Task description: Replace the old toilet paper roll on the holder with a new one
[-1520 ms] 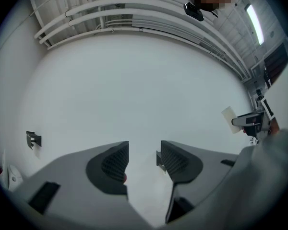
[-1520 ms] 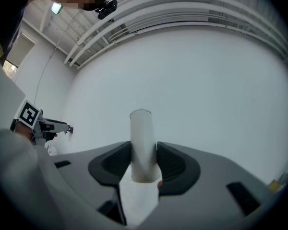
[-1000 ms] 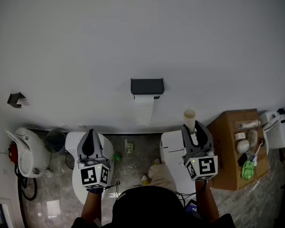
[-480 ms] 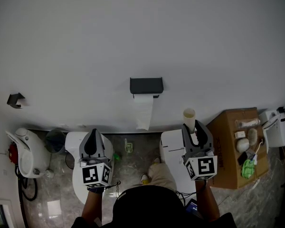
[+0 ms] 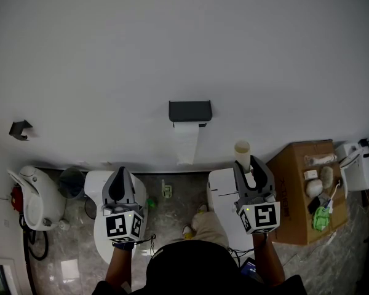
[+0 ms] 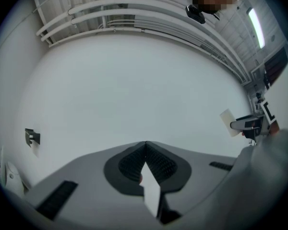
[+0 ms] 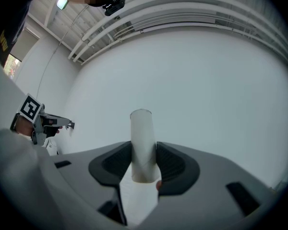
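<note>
Two grippers have barely stirred this past second. Below and right of the holder [image 5: 190, 110], the right gripper [image 5: 252, 169] clamps the bare cardboard tube [image 5: 242, 151] between part-open jaws. Below-left, the left gripper [image 5: 119, 177] stays closed and empty. Paper [image 5: 186, 141] hanging from the holder suggests the swap is nearly finished.

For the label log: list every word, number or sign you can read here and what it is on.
No text reads clearly.
Marker cubes on left tool and right tool: square patterns, no letters.
The cardboard tube in right tool: blank.
Items on cardboard box: print too small.
Yellow print on dark clothing: too blurred.
</note>
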`<state>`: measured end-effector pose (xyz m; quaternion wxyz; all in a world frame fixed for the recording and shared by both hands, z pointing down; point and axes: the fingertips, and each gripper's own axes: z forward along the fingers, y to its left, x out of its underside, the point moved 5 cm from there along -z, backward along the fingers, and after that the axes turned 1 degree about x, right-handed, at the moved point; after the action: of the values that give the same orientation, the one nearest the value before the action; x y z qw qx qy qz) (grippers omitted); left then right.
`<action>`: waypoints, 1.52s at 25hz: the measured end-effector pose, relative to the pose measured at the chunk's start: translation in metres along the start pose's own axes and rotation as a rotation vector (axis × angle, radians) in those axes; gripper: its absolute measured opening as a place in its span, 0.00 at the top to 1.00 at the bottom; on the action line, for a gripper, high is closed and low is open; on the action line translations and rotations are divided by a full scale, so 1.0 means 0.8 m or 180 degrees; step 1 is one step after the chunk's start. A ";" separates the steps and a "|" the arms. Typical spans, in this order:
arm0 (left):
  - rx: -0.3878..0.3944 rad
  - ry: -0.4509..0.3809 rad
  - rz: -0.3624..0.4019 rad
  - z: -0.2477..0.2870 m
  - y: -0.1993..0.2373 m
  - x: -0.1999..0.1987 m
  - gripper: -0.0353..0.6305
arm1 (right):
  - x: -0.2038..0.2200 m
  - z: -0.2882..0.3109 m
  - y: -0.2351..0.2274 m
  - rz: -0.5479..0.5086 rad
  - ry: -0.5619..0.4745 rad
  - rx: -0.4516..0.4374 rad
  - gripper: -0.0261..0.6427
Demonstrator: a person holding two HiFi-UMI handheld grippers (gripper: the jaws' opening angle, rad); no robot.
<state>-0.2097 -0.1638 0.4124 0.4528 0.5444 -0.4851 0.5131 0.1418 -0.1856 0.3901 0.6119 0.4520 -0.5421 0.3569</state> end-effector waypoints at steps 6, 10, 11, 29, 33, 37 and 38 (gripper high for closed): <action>0.0022 0.0012 -0.0018 0.001 0.000 0.003 0.93 | -0.002 0.003 0.004 -0.0043 0.0001 -0.0032 0.72; 0.0026 0.0020 -0.0034 -0.001 0.002 0.003 0.93 | -0.007 0.005 0.009 -0.0084 -0.0015 -0.0078 0.72; 0.0026 0.0023 -0.0037 -0.001 0.002 0.004 0.93 | -0.006 0.005 0.009 -0.0080 -0.0013 -0.0076 0.72; 0.0065 0.0042 -0.0038 -0.002 -0.010 0.009 0.93 | -0.006 0.005 0.006 -0.0124 -0.0028 -0.0110 0.72; 0.0124 0.0025 -0.0002 -0.002 -0.018 0.005 0.93 | -0.004 -0.004 -0.004 -0.0204 0.0038 -0.0090 0.72; 0.0112 0.0034 -0.0011 -0.004 -0.013 0.007 0.93 | 0.009 -0.003 -0.008 -0.0172 0.0099 -0.0058 0.71; 0.0108 0.0033 -0.0010 -0.003 -0.012 0.008 0.93 | 0.011 0.001 -0.008 -0.0166 0.0092 -0.0056 0.71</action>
<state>-0.2004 -0.1604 0.4192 0.4468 0.5501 -0.4732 0.5233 0.1492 -0.1888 0.3973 0.6328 0.4554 -0.5243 0.3425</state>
